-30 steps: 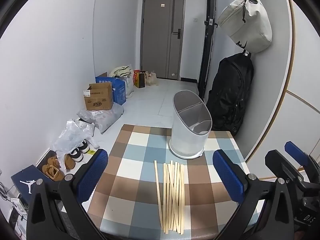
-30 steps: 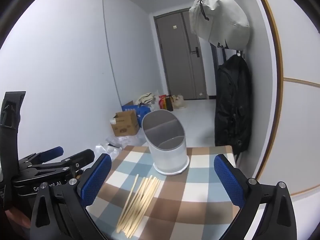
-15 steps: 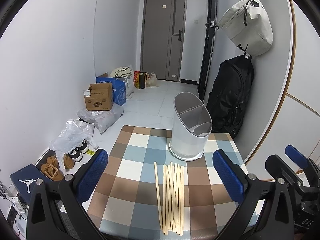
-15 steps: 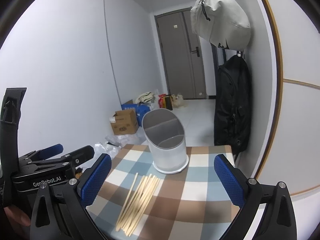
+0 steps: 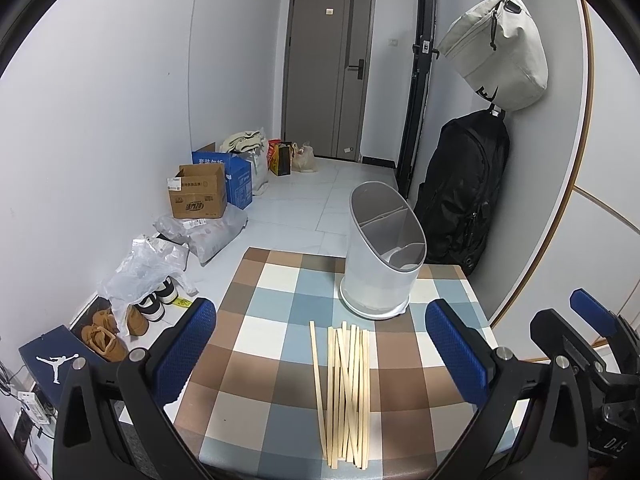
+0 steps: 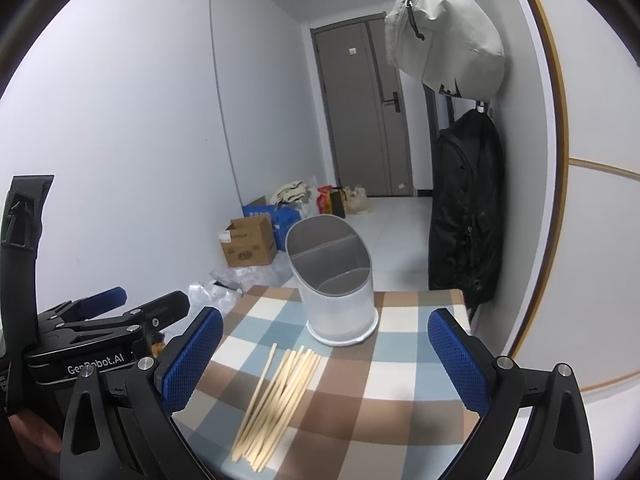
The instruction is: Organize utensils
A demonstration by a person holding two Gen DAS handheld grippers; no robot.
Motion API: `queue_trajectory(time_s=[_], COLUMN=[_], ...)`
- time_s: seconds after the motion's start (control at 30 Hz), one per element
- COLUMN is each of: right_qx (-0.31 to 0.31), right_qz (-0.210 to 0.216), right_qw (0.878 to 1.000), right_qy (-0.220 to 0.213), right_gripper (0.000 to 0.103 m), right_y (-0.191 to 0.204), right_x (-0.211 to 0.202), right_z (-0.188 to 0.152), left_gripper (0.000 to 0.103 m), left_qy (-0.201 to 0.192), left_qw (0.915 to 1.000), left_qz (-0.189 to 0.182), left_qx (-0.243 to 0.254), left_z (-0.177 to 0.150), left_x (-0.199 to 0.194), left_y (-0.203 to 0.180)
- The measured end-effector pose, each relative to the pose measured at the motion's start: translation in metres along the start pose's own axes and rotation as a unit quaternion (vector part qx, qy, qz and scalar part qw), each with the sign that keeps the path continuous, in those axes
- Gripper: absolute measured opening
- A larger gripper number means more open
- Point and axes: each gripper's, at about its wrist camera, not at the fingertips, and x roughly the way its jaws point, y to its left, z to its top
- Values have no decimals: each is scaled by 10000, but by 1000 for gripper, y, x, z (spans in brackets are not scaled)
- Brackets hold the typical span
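Several pale wooden chopsticks (image 5: pixel 345 392) lie in a loose bundle on the checked table (image 5: pixel 276 352), pointing away from me. They also show in the right wrist view (image 6: pixel 280 388). Behind them stands a white utensil holder (image 5: pixel 382 264) with grey divided compartments, also in the right wrist view (image 6: pixel 334 288); nothing shows above its rim. My left gripper (image 5: pixel 320 352) is open and empty, above the table's near edge. My right gripper (image 6: pixel 324 356) is open and empty, to the right of the left one (image 6: pixel 104 336).
A black backpack (image 5: pixel 460 200) and a beige bag (image 5: pixel 500 48) hang on the right wall beside the table. Cardboard boxes (image 5: pixel 198 196), plastic bags and shoes (image 5: pixel 132 316) lie on the floor to the left. A grey door (image 5: pixel 332 80) closes the corridor.
Both views have shifted slightly, the right one tilting up a little. The chopsticks and the holder have not moved. Both grippers stay open.
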Motion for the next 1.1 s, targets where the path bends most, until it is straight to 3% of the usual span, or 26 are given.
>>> queue_trajectory(time_s=[1.1], right_qx=[86], right_qz=[46], right_qw=[9999], right_qy=[61], right_gripper=[103], right_y=[-1], right_x=[7], right_z=[-1], left_gripper=[102], left_qy=[35], left_qw=[10000], left_qz=[2], left_qx=[-8], left_z=[0], left_x=[3], left_y=[-1])
